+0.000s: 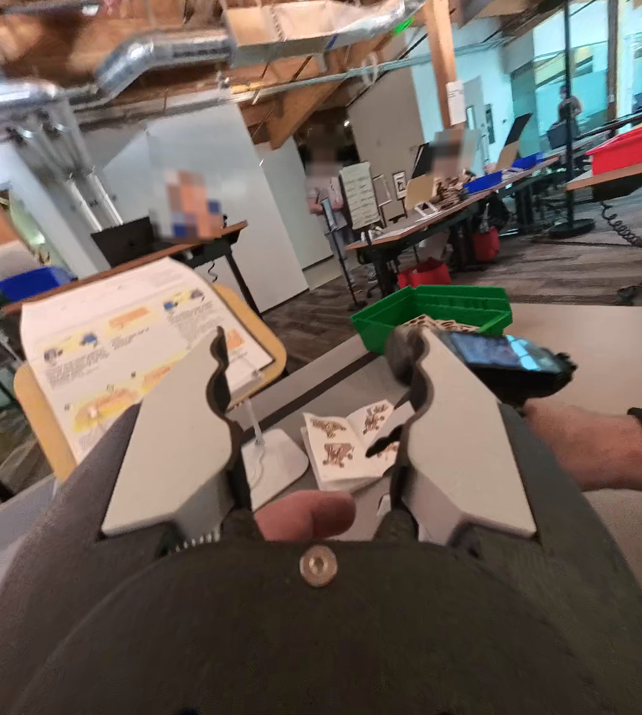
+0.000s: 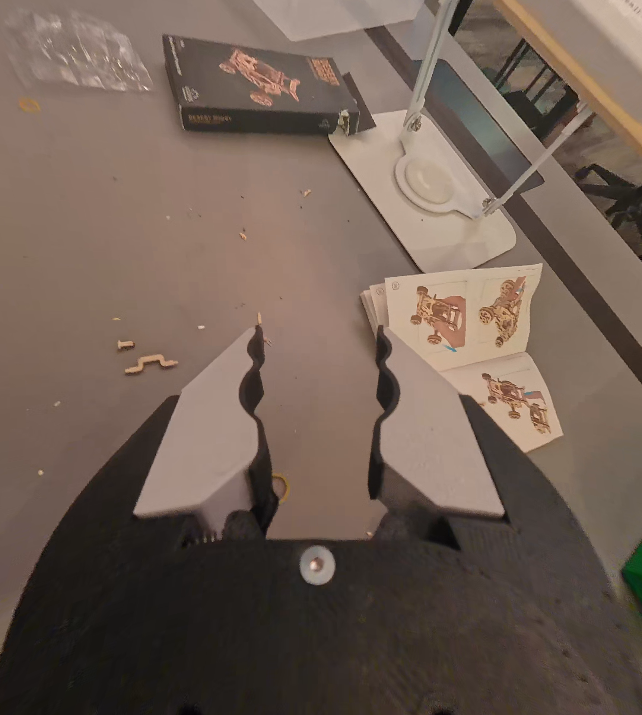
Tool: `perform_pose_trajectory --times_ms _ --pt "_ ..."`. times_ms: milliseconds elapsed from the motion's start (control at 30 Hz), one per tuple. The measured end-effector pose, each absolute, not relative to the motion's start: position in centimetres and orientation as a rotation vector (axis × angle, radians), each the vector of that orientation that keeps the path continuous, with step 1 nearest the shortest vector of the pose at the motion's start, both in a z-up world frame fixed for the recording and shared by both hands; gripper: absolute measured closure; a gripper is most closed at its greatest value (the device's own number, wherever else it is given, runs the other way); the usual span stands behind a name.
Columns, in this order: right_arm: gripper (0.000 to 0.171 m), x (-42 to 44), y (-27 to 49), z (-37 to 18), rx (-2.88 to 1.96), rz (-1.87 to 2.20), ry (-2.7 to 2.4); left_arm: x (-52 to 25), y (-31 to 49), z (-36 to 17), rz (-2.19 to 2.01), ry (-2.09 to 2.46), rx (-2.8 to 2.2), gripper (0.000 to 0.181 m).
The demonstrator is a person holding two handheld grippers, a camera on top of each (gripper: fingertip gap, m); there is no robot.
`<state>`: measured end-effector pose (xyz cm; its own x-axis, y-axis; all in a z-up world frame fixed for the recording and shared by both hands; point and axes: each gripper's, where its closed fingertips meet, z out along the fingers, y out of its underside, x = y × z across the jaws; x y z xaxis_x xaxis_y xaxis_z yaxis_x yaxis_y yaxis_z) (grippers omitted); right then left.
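My left gripper is open and empty, raised above the grey table. A person's fingertip shows between its finger bases. Below it lie an open booklet with pictures of a wooden buggy and a white stand base. The right gripper's body, carrying a lit screen, shows at the right, held by a bare forearm. My right gripper is open and empty, low over the table. The booklet lies just right of its right finger. Small wooden parts lie to its left.
A black box and a clear plastic bag lie at the far side. A yellow rubber band lies under the left finger. A green bin stands at the table's edge. A large printed sheet rests on the stand's board. People stand in the background. The tips of one gripper are about 20 cm away from the tips of the other.
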<state>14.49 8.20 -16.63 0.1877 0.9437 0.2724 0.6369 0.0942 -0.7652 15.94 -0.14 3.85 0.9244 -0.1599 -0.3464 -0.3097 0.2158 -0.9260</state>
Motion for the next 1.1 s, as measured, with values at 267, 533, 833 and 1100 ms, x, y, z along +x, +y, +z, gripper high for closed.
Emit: perform_pose_trajectory --times_ms 267,533,833,1100 --pt "0.116 12.0 7.0 -14.6 -1.547 0.582 -1.496 8.3 -0.5 -1.4 0.109 0.225 -1.488 0.110" --pt "0.115 9.7 6.2 -13.6 -1.509 0.647 -1.469 0.4 0.2 -5.0 0.185 0.009 -1.605 0.104" --pt "0.168 9.8 8.1 -13.2 -1.559 0.746 -1.323 -2.9 5.3 -12.1 0.346 -0.091 -1.828 0.167" --pt "0.143 10.5 11.1 -14.9 -1.649 0.718 -1.222 -0.7 9.4 -14.3 0.290 -0.006 -1.907 0.155"
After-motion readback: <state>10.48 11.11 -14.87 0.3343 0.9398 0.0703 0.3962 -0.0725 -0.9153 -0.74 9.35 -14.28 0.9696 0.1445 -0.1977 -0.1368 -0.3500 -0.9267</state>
